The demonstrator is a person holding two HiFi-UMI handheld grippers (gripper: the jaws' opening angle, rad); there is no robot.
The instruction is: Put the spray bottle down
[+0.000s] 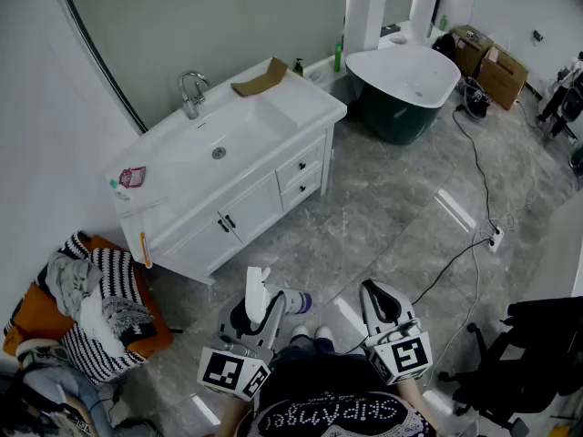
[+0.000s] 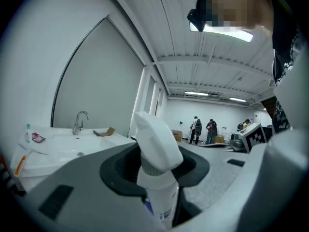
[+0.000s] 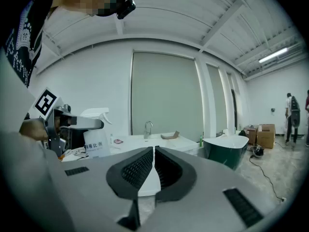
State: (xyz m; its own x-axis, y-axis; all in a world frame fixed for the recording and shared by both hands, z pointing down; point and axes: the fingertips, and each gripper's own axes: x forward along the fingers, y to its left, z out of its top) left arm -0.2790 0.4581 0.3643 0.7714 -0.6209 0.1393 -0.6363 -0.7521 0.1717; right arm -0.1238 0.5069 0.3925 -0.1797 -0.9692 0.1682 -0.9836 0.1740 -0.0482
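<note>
A white spray bottle (image 1: 258, 297) with a blue-printed label is held above the grey marble floor, close to the person's body. My left gripper (image 1: 266, 304) is shut on the bottle's body. In the left gripper view the bottle's trigger head (image 2: 155, 143) rises between the two dark pads (image 2: 118, 170). My right gripper (image 1: 378, 300) hovers beside it on the right, shut with nothing between its pads (image 3: 137, 168). In the right gripper view the bottle (image 3: 96, 141) shows at the left, in the left gripper (image 3: 72, 123).
A white vanity (image 1: 246, 203) with a sink, a faucet (image 1: 191, 94) and a cardboard piece (image 1: 260, 78) stands ahead on the left. A dark green bathtub (image 1: 405, 85) lies beyond. A laundry pile (image 1: 86, 303) sits at the left; cables (image 1: 474, 189) and a black chair (image 1: 528, 353) are at the right.
</note>
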